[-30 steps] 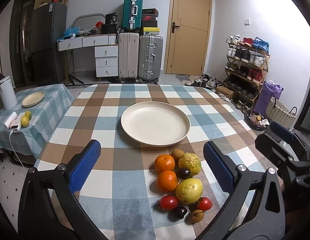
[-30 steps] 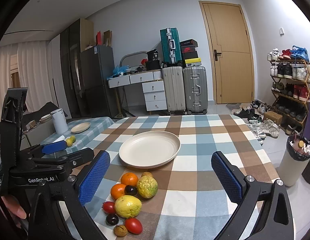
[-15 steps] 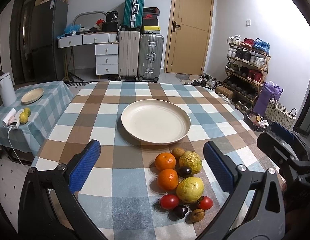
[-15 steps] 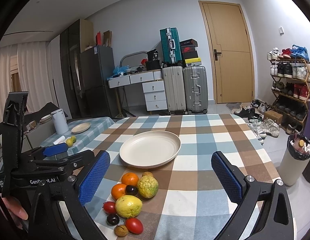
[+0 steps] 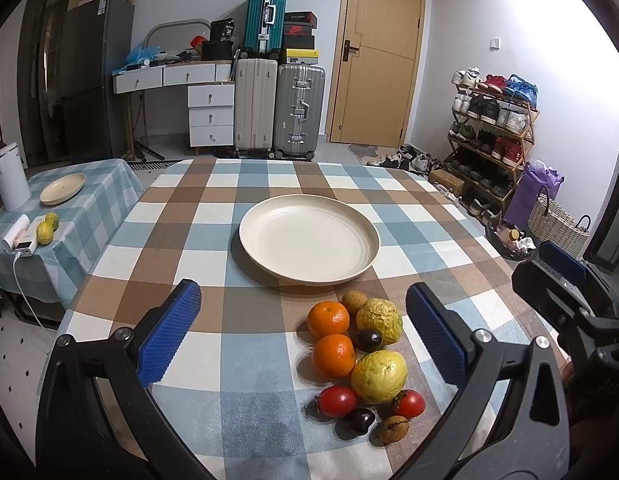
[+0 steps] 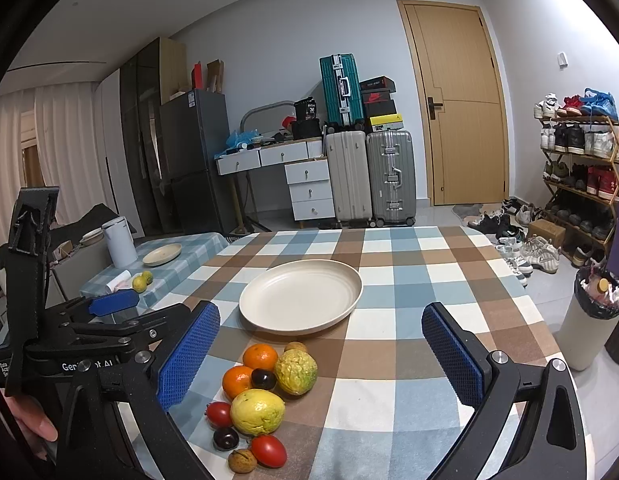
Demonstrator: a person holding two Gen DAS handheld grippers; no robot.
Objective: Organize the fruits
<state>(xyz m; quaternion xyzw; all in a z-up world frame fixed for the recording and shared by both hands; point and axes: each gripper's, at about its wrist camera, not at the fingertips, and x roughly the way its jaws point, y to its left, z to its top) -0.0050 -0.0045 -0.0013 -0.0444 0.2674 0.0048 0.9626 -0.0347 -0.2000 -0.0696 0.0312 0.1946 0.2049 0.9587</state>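
Note:
A cream plate (image 5: 309,238) (image 6: 301,296) stands empty mid-table on the checked cloth. In front of it lies a cluster of fruit: two oranges (image 5: 328,319) (image 6: 260,357), two yellow-green guavas (image 5: 378,376) (image 6: 257,412), red tomatoes (image 5: 336,401) (image 6: 268,451), dark plums (image 5: 369,340) (image 6: 263,378) and small brown fruits (image 5: 393,429) (image 6: 242,461). My left gripper (image 5: 305,338) is open and empty, held above the near table just left of the fruit. My right gripper (image 6: 319,356) is open and empty, with the fruit low between its blue pads (image 6: 453,354).
A side table (image 5: 89,200) at the left holds a small plate (image 5: 63,188), a white kettle (image 5: 11,176) and two small citrus fruits (image 5: 45,232). Suitcases (image 5: 279,108), drawers and a door stand behind. A shoe rack (image 5: 489,128), basket and bin (image 6: 589,320) stand at the right.
Both grippers stay open and nearly still. The left wrist view has drifted slightly, so the scene sits a little higher and to the left. Fruit and plate have not moved.

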